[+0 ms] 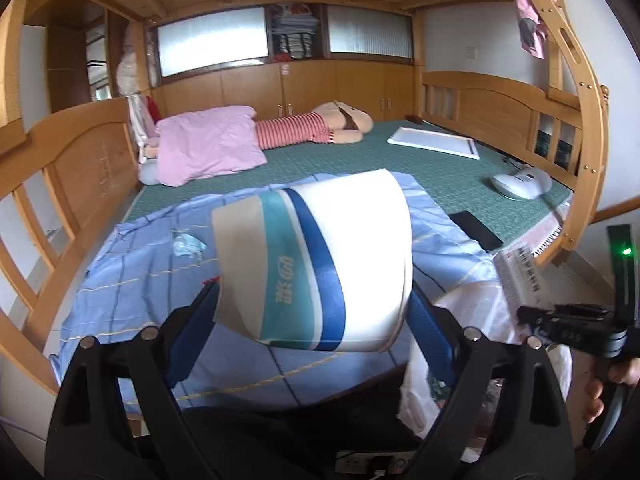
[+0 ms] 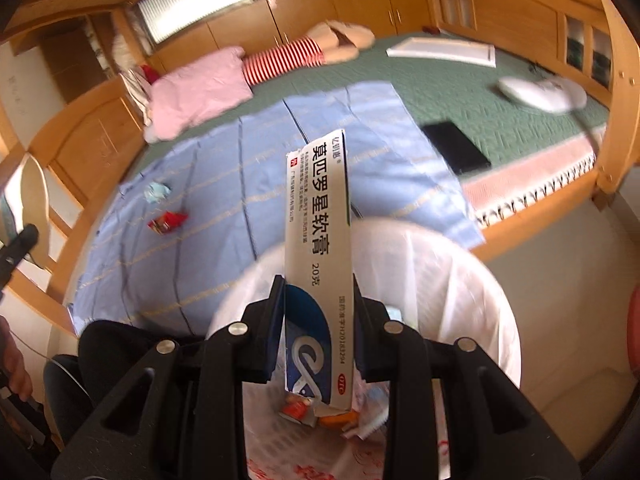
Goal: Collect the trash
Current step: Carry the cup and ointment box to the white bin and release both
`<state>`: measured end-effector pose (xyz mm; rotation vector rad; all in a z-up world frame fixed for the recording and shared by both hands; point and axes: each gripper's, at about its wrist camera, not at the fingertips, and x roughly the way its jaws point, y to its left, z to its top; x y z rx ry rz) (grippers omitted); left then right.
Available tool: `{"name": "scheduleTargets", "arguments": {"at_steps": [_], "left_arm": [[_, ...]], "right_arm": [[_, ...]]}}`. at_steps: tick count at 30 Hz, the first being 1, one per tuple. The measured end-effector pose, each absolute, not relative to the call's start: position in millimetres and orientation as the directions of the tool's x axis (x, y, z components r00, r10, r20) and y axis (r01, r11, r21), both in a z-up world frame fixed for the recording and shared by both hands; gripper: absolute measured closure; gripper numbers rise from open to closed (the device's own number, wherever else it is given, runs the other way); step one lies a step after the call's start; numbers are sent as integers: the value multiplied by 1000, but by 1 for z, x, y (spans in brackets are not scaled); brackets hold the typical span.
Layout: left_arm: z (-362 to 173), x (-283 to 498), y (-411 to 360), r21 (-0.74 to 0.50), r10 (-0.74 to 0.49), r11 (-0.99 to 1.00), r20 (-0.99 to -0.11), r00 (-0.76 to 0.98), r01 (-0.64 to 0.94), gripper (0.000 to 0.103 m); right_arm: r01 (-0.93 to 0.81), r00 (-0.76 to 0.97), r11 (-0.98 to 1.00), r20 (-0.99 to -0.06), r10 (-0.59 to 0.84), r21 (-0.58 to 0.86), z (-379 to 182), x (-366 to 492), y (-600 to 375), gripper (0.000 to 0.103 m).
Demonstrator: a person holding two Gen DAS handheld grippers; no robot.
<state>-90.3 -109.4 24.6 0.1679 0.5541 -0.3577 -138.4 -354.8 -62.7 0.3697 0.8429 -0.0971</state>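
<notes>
Left wrist view: a wooden bunk bed (image 1: 80, 168) carries a green mat (image 1: 400, 160) with a blue checked sheet (image 1: 132, 280) spread over its near part. A pink pillow (image 1: 208, 144) lies at the far left of the mat. The left gripper (image 1: 312, 300), jaws wide, clamps a large paper cup (image 1: 320, 256) banded white, blue and teal, tilted above the sheet. Right wrist view: a bin lined with a white bag (image 2: 460, 288) stands beside the bed, litter at its bottom. The right gripper (image 2: 320, 320), jaws narrow, pinches an ointment carton (image 2: 320, 248) over the bin. A crumpled blue scrap (image 2: 157, 192) and red wrapper (image 2: 167, 222) lie on the sheet.
</notes>
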Motion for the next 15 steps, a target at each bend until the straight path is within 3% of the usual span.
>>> {"name": "scheduleTargets", "arguments": {"at_steps": [3,6,11,15], "left_arm": [[17,-91,-124,57,-319,906,-559,765,419,14],[7,-93,-140,48,-358,881,-582,730,471,14],[-14,-93,-170,-6,-447,815,-642,623,579,14],[-46,-95,-205,-224,-645,614,-695,317,757,12]], "right_arm": [[262,573,923,-815,86,281,-86,-138,-367,67],[327,559,901,-827,59,285,-92,-144,-380,36],[421,644,818,-764,36,392,-80,-169,-425,35],[479,680,774,-733,-29,414,-70,-188,-446,35]]}}
